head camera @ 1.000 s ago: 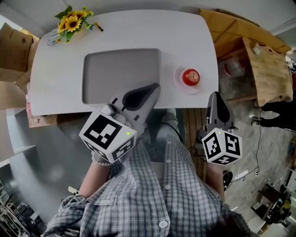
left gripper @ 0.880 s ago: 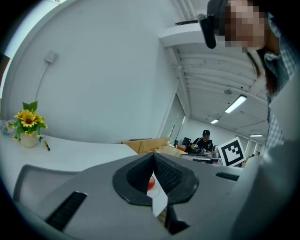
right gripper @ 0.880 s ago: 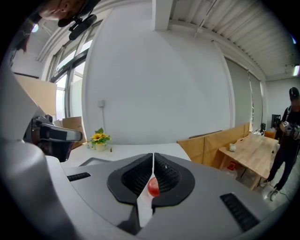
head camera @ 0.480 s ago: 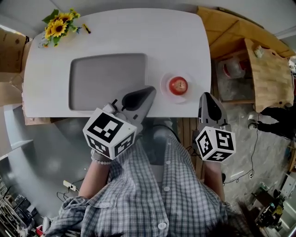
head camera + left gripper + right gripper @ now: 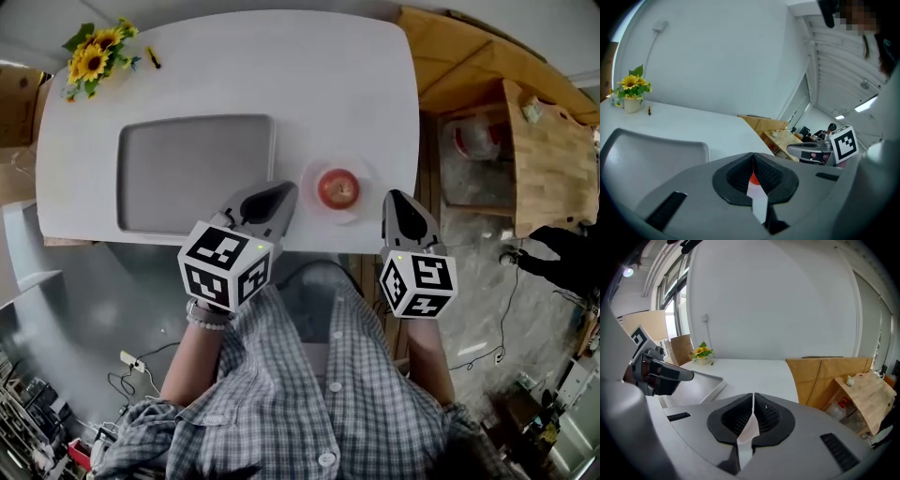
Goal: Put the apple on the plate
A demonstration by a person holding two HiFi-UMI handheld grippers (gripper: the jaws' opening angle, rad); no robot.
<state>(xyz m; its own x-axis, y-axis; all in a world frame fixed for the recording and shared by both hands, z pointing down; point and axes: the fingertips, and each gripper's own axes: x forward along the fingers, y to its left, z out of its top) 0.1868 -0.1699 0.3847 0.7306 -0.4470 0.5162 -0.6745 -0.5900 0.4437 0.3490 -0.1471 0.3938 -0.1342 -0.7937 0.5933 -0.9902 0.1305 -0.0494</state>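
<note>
A red apple (image 5: 337, 188) sits on a small pale plate (image 5: 364, 178) near the front edge of the white table (image 5: 356, 84). My left gripper (image 5: 284, 195) is shut and empty, its tip just left of the plate. My right gripper (image 5: 395, 200) is also shut and empty, just right of the plate, over the table's corner. In the left gripper view, the left gripper (image 5: 753, 159) shows a red sliver of the apple (image 5: 753, 178) through the slit between its jaws. In the right gripper view, the right gripper (image 5: 753, 399) has its pads together.
A grey tray (image 5: 197, 173) lies left of the plate. A small vase of sunflowers (image 5: 92, 58) stands at the table's far left corner. Right of the table are wooden boards (image 5: 544, 150) and a plastic bottle (image 5: 478, 136) on the floor.
Both grippers have sunk and come level with the plate, one on each side. The table, plate and apple have slid down and left in the head view.
</note>
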